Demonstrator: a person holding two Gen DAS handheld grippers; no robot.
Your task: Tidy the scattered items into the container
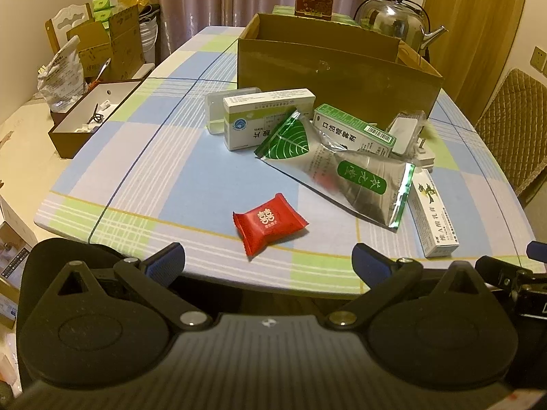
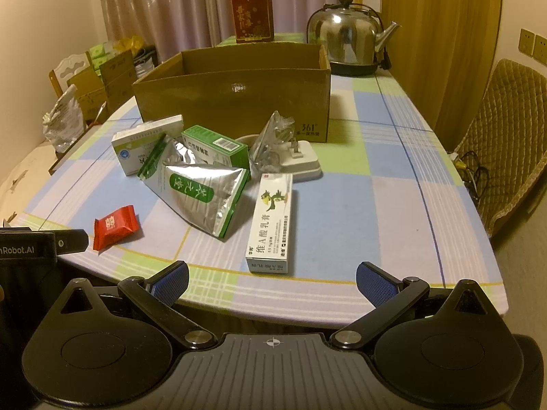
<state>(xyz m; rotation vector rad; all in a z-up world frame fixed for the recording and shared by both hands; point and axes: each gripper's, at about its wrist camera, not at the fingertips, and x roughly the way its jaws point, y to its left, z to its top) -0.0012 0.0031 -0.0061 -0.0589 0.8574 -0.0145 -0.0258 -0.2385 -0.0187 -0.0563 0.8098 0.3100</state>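
Observation:
An open cardboard box (image 1: 338,75) (image 2: 236,102) stands at the back of the checked table. In front of it lie a red candy packet (image 1: 268,223) (image 2: 115,227), a silver-green foil pouch (image 1: 359,177) (image 2: 201,194), a white ointment box (image 1: 432,215) (image 2: 271,225), a green spray box (image 1: 352,130) (image 2: 215,145), a white-green medicine box (image 1: 263,116) (image 2: 143,145) and a white plug adapter (image 2: 302,160). My left gripper (image 1: 268,263) is open and empty, just short of the candy. My right gripper (image 2: 271,282) is open and empty, just short of the ointment box.
A steel kettle (image 2: 348,41) and a red carton (image 2: 253,13) stand behind the box. A brown tray (image 1: 89,119) with small parts sits at the table's left. A quilted chair (image 2: 502,136) stands on the right. Cartons (image 1: 109,44) are stacked at the far left.

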